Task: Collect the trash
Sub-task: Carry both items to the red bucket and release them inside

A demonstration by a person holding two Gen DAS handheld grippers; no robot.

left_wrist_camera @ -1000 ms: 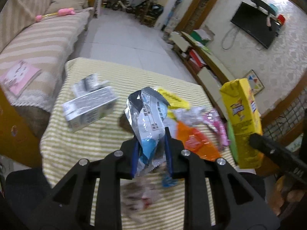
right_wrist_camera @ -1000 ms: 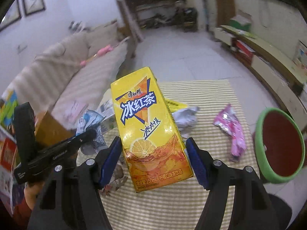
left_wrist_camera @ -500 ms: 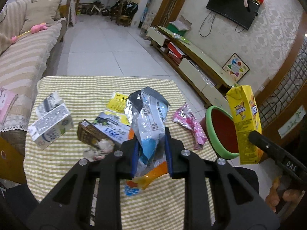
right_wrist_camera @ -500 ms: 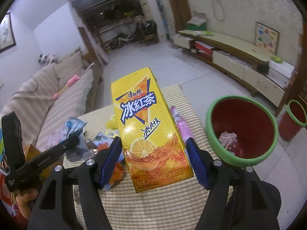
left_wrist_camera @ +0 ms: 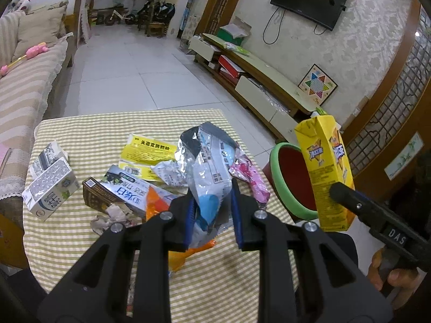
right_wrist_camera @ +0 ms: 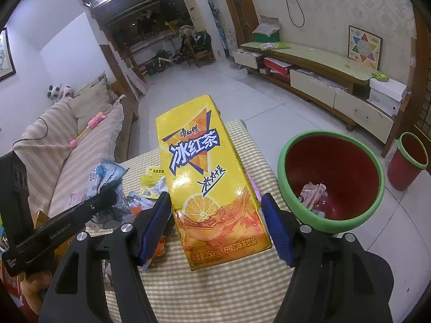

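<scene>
left gripper [left_wrist_camera: 211, 219] clamps a foil wrapper [left_wrist_camera: 206, 167] above the table's [left_wrist_camera: 89, 126] near edge. right gripper [right_wrist_camera: 216, 224] grips a yellow carton [right_wrist_camera: 207, 177] beside the bin [right_wrist_camera: 331, 183] at the table's right edge.

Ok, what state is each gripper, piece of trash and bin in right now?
left gripper: shut on foil snack wrapper
right gripper: shut on yellow iced tea carton
near red bin: open, some wrappers inside
far red bin: upright on the floor
white milk carton: lying on the table
</scene>
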